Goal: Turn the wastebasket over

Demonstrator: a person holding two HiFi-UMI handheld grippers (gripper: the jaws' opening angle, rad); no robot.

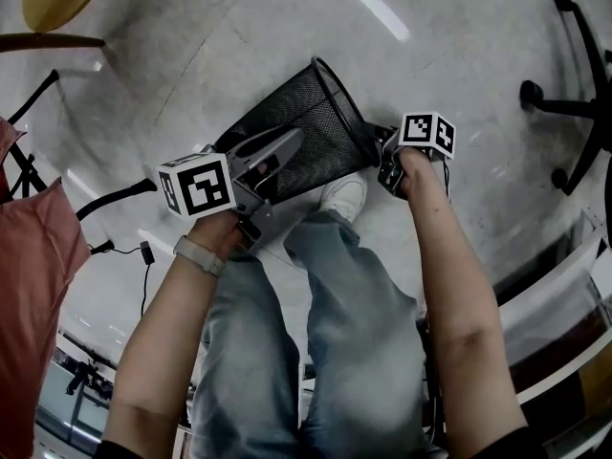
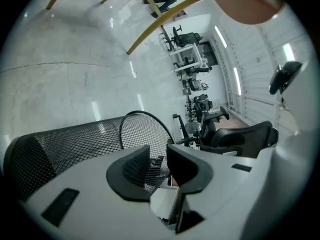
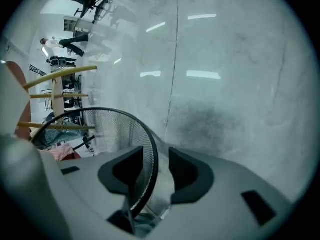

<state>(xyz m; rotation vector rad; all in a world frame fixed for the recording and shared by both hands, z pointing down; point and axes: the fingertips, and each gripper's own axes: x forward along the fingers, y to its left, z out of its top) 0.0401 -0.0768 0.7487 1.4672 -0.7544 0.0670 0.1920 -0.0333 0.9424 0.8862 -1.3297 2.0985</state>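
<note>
Black wire mesh, open weave, tapered round body with a thin hoop rim [image 3: 145,134]: the wastebasket [image 1: 306,122] lies on its side on the pale, glossy floor [image 1: 239,27], mouth pointing away from me, base end just beside my shoe [image 1: 342,197]. The left gripper [image 2: 157,166] has its fingers closed on the mesh wall near the base. The right gripper [image 3: 157,169] has its fingers apart, with the rim passing between them but not pinched. Risks as I judge them: with only one firm hold, the round body may roll across the slick floor. The springy mesh could also flex or slip from the smooth pads if I lift before the right side closes.
</note>
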